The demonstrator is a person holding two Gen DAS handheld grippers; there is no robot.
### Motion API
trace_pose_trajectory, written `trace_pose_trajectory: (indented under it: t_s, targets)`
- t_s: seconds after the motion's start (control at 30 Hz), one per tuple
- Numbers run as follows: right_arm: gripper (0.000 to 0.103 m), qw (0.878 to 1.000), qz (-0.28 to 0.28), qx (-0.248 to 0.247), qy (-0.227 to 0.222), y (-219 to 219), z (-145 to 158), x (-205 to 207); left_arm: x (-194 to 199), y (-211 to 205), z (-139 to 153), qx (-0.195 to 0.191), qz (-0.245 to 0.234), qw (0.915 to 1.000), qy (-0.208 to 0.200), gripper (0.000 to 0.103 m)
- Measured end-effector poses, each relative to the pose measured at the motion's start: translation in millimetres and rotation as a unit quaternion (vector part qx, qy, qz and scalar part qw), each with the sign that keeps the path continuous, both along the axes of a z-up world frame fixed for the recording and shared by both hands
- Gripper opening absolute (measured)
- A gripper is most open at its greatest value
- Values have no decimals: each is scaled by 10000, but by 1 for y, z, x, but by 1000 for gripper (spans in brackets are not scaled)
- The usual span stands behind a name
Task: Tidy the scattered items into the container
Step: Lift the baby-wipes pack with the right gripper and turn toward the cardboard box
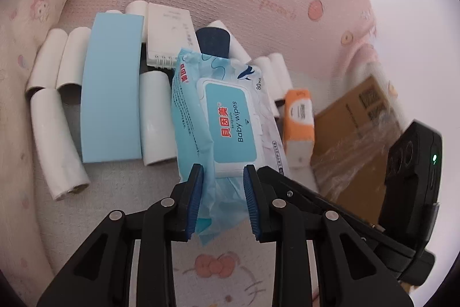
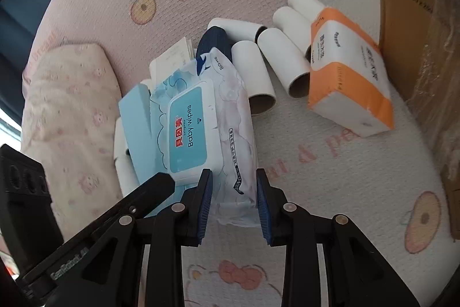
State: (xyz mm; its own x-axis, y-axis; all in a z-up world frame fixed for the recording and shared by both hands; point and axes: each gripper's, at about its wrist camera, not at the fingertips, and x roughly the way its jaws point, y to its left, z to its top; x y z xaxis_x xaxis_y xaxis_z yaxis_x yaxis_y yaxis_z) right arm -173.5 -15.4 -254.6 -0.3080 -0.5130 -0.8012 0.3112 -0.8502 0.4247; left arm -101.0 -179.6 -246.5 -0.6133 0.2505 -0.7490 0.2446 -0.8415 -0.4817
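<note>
A light-blue pack of baby wipes (image 1: 227, 128) (image 2: 187, 134) hangs over a heap of items on a pink cartoon-print mat, and both grippers hold its near end. My left gripper (image 1: 223, 171) is shut on the crumpled end flap. My right gripper (image 2: 234, 177) is shut on the pack's right corner, and its black body (image 1: 316, 200) shows to the right in the left wrist view. A brown cardboard box (image 1: 353, 134) (image 2: 408, 19) wrapped in clear film stands at the right. An orange-and-white tissue pack (image 1: 299, 123) (image 2: 348, 76) lies beside it.
Under and around the wipes lie several white cardboard tubes (image 1: 57, 140) (image 2: 284, 62), a flat light-blue box (image 1: 110, 88), a white spiral-bound pad (image 1: 169, 36) and a dark blue object (image 1: 214, 42). A rolled pink cloth (image 2: 72, 120) borders the left side.
</note>
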Motion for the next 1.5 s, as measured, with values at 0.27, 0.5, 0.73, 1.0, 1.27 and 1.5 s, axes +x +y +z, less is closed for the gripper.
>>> trace_pose_trajectory:
  t_s: [0.27, 0.5, 0.73, 1.0, 1.27, 1.5]
  targets:
    - [27, 9996, -70, -23, -277, 15, -15, 17, 13, 13, -11, -83, -297, 9994, -173, 28]
    - [27, 9980, -78, 157, -607, 34, -34, 33, 30, 31, -32, -48, -528, 9974, -492, 27]
    - [28, 9978, -244, 159, -600, 46, -31, 33, 31, 47, -33, -31, -745, 9956, -560, 27]
    - [31, 9904, -1314, -51, -432, 91, -14, 32, 14, 94, -30, -197, -1449, 9885, -398, 27]
    - [31, 9873, -1500, -118, -505, 103, -11, 42, -1, 115, -30, -284, -1606, 9862, -275, 28]
    - [34, 9846, -1570, -401, -661, 108, -19, 41, 13, 108, -11, -632, -1412, 9876, -258, 35]
